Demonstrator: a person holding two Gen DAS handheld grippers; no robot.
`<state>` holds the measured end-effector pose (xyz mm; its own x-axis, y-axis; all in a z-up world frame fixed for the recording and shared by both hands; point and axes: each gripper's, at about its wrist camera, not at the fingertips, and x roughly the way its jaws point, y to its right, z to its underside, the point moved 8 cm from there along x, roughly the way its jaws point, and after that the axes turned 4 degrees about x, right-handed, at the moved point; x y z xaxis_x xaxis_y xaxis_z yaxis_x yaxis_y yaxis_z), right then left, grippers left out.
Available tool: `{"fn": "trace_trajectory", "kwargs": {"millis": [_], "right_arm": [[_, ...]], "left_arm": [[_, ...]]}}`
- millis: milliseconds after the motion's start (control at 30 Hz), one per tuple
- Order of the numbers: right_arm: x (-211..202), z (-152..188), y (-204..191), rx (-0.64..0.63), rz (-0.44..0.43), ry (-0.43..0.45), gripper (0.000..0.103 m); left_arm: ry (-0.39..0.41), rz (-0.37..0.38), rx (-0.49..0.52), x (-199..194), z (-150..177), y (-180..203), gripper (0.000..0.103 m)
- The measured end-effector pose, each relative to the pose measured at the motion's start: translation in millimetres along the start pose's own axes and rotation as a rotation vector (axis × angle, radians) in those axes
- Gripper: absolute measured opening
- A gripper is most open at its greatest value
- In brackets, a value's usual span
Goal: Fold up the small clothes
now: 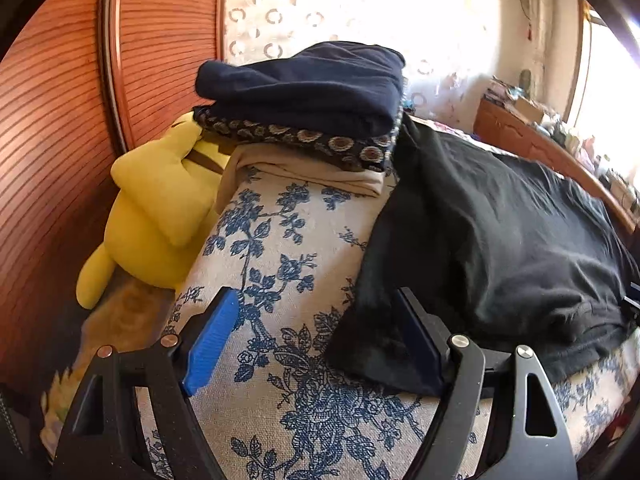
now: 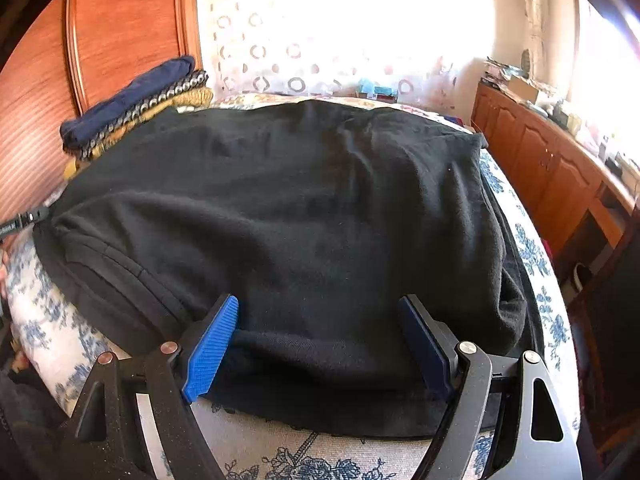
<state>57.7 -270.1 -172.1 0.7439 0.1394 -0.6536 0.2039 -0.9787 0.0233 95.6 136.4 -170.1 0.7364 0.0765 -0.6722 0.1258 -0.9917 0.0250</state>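
A black garment (image 2: 304,216) lies spread on the floral bedspread (image 1: 280,240). It also shows in the left wrist view (image 1: 500,232), on the right. My left gripper (image 1: 316,312) is open over the bedspread, its right finger at the garment's left corner. My right gripper (image 2: 320,316) is open, its fingers straddling the garment's near folded edge. A stack of folded clothes (image 1: 308,108) with a navy piece on top sits at the far left of the bed, and shows in the right wrist view (image 2: 132,104).
A yellow plush toy (image 1: 160,208) lies between the bed and the wooden headboard (image 1: 52,128). A wooden cabinet (image 2: 540,160) with clutter on top runs along the right. A patterned curtain (image 2: 320,40) hangs at the back.
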Motion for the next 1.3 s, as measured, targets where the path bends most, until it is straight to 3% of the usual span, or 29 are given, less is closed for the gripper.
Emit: {"fn": "trace_trajectory", "kwargs": {"millis": [133,300,400,600,933,967,1067,1133,1300], "right_arm": [[-1,-2,0,-0.008,0.001,-0.007,0.083],[-1,-2,0,-0.006,-0.001,-0.006,0.085],[-1,-2,1,-0.006,-0.002,-0.003,0.086],[-1,-1,1,-0.007,-0.005,0.001,0.086],[-1,0,1,-0.002,-0.006,0.005,0.086],[-1,0,1,-0.002,-0.007,0.005,0.086],[-1,0,1,-0.001,-0.007,0.006,0.086],[-2,0,1,0.005,-0.007,0.009,0.086],[-2,0,4,0.007,-0.013,0.012,0.086]], "left_arm": [[-0.011,0.007,0.018,-7,-6,5,0.08],[0.006,0.108,0.024,-14,-28,25,0.08],[-0.04,0.197,0.083,2,-37,49,0.08],[-0.181,0.192,0.182,46,-38,70,0.081],[-0.179,0.205,0.205,52,-42,73,0.085],[-0.176,0.212,0.21,52,-42,75,0.083],[-0.169,0.267,0.222,50,-44,82,0.053],[-0.178,0.323,0.227,46,-43,91,0.023],[-0.148,0.31,0.272,38,-49,107,0.012]]}}
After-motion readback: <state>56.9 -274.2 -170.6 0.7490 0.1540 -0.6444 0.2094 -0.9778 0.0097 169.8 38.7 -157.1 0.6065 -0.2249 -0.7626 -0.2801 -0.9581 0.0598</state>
